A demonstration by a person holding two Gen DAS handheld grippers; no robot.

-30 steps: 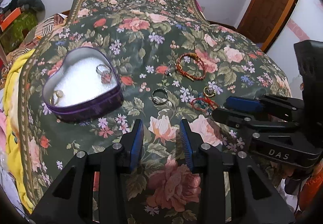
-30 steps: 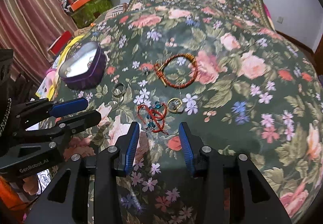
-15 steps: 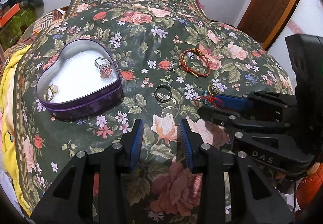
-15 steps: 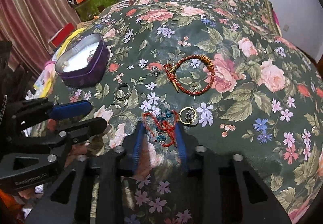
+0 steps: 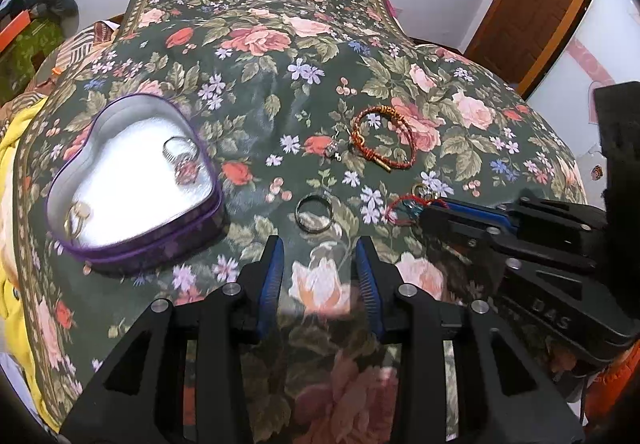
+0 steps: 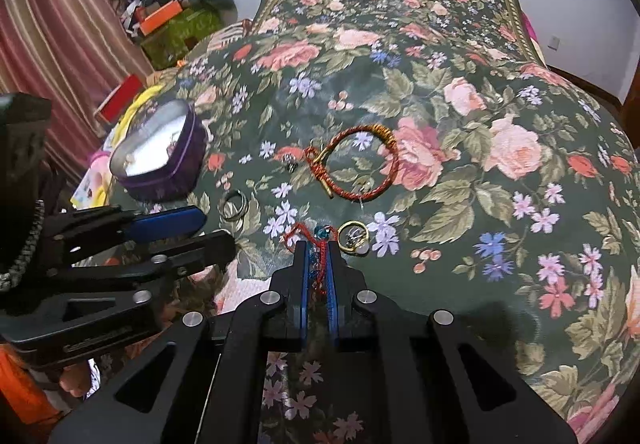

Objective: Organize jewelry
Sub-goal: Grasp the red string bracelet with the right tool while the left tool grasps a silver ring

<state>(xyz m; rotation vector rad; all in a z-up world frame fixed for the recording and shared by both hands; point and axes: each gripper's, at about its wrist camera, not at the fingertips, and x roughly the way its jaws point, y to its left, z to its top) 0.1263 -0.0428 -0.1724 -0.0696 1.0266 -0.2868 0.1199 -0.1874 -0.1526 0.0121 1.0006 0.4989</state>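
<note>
Left wrist view: left gripper (image 5: pixel 320 264) jaws wide apart, nothing between them, poised over the floral bedspread (image 5: pixel 280 56). Just ahead of the tips lies a dark metal ring (image 5: pixel 314 213), flat on the cloth. Heart-shaped tin (image 5: pixel 136 248), purple wall, sits to the left; inside it a ring with a pink stone (image 5: pixel 182 160) near the upper lobe and a gold ring (image 5: pixel 76 218) near the lower left edge. Braided red-orange bracelet (image 5: pixel 382 138) lies farther back, right of centre. Right gripper (image 5: pixel 430 210) enters from the right, its tip at the red cord bracelet (image 5: pixel 402 206); a small gold ring (image 5: pixel 420 189) lies just behind it.

Right wrist view: right gripper (image 6: pixel 317 256) jaws narrow, closed on the red cord bracelet (image 6: pixel 302 234), whose loop and teal bead stick out past the tips against the bedspread. Small gold ring (image 6: pixel 353 238) just right of the tips. Braided bracelet (image 6: pixel 354 164) beyond. Dark ring (image 6: pixel 234 204) to the left, near the left gripper (image 6: pixel 192 232), which is open. Tin (image 6: pixel 168 172) at far left
</note>
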